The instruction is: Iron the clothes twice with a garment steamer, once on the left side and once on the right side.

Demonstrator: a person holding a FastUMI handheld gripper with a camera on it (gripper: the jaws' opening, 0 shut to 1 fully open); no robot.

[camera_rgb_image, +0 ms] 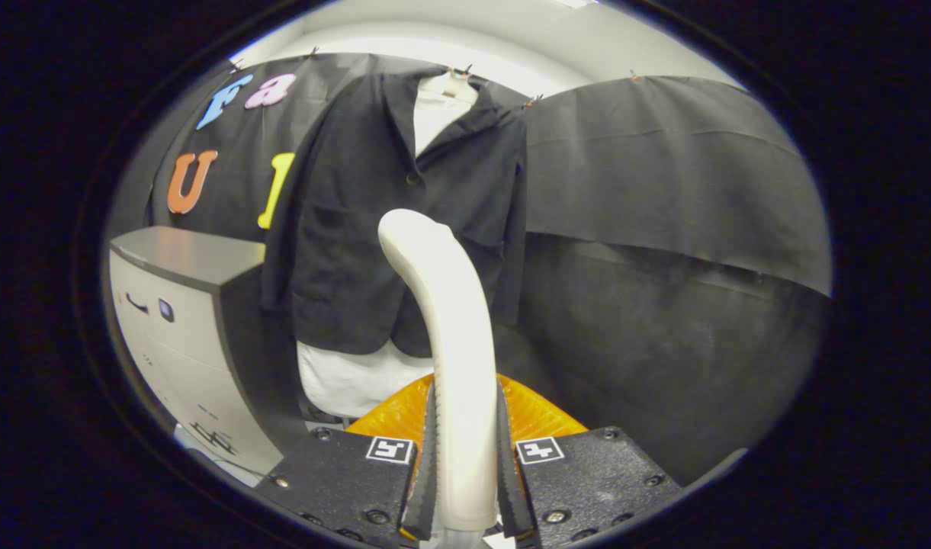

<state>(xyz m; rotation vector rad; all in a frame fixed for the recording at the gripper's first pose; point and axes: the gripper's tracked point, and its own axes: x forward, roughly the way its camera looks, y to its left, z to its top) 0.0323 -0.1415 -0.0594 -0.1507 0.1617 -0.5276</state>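
Gripper (465, 465) clamped on the steamer handle (454, 343), dark jacket (404, 206) hanging beyond it, grey cabinet (183, 305) left of the jacket.

Open room between steamer (442, 305) and jacket (358, 206)

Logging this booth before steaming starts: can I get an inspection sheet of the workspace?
Surface: nothing seen.
Job's things: cream steamer handle rises between the fingers; dark jacket hangs over a white garment just beyond it.
Clutter: orange ribbed piece behind the fingers.
Grippers: tongs shut on the steamer handle, both fingers pressing.
Cables: nothing seen.
Surroundings: grey cabinet beside the jacket; black cloth wall behind.
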